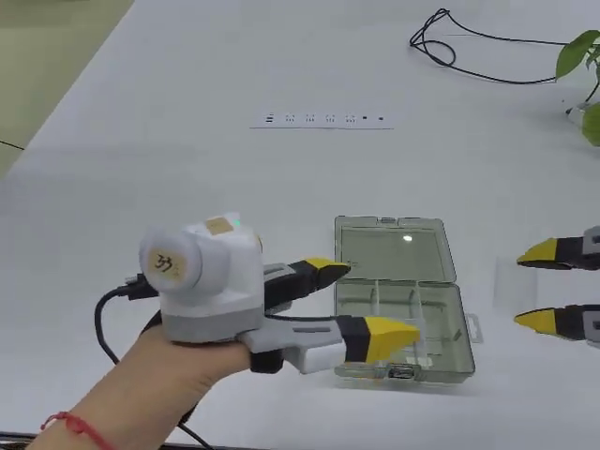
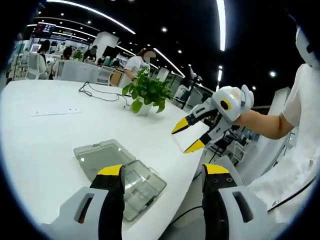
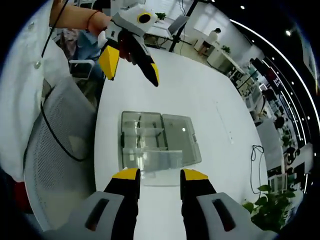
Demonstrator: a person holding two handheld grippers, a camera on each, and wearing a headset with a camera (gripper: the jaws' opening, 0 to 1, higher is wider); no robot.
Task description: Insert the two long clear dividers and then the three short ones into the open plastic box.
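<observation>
The open plastic box [image 1: 394, 251] lies lid-back on the white surface [image 1: 187, 141], with partitions already standing in its tray. The left gripper [image 1: 377, 300] hangs over the box's near left corner, its jaws spread wide and holding nothing. The right gripper [image 1: 521, 289] is off to the box's right, its jaws pinching a clear divider [image 3: 159, 169] across their tips.
</observation>
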